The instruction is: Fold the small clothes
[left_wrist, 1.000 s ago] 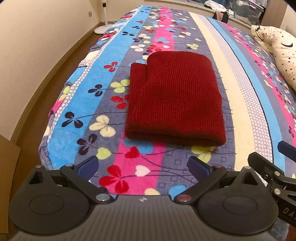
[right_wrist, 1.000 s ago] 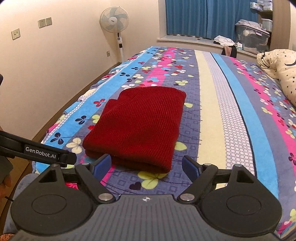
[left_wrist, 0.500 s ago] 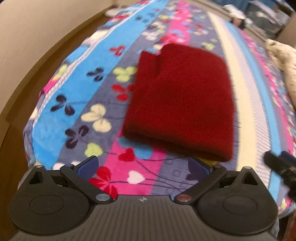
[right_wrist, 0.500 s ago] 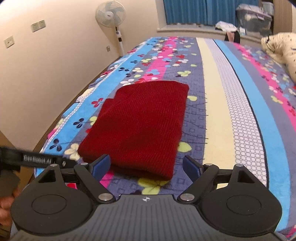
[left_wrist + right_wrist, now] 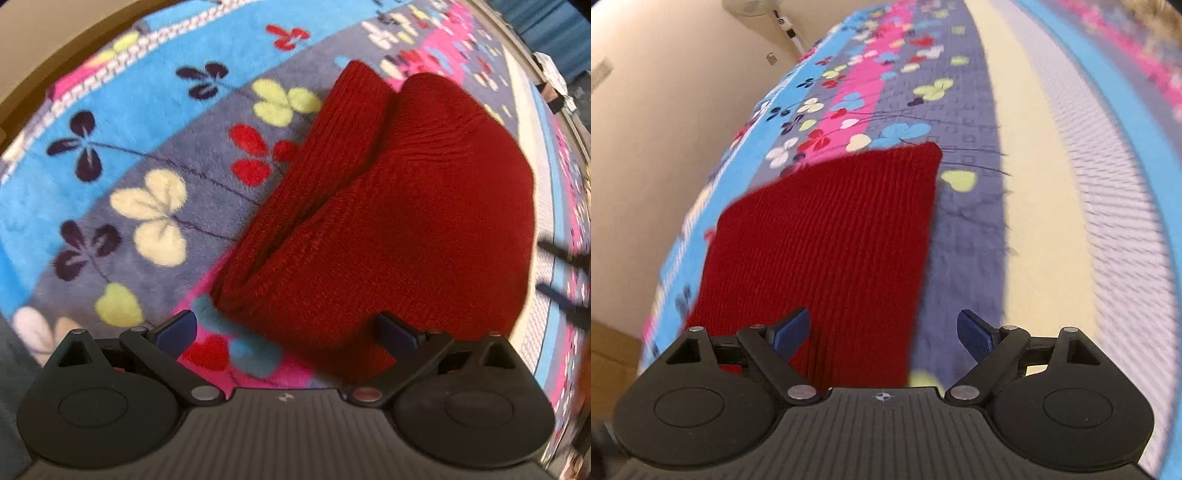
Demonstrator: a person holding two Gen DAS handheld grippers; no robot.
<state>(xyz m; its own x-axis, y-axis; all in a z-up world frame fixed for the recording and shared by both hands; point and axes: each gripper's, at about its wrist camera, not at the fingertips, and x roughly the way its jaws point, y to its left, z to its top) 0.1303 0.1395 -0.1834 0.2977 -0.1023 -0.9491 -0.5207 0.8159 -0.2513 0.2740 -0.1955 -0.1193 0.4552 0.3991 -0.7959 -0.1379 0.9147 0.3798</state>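
Red knit garment: one, folded, on bedspread.
Grippers: two; left gripper spread over garment's near corner at 6 o'clock, right gripper spread astride its right edge; contact unclear.
Surface: striped floral bedspread.
Room: cream wall at 10 o'clock; fan, blurred.
Clearance: open bedspread toward 2 o'clock.

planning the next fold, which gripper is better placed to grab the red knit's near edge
Left, probably. The left gripper is open with the red knit's near corner between its fingers; the right gripper straddles its side edge.
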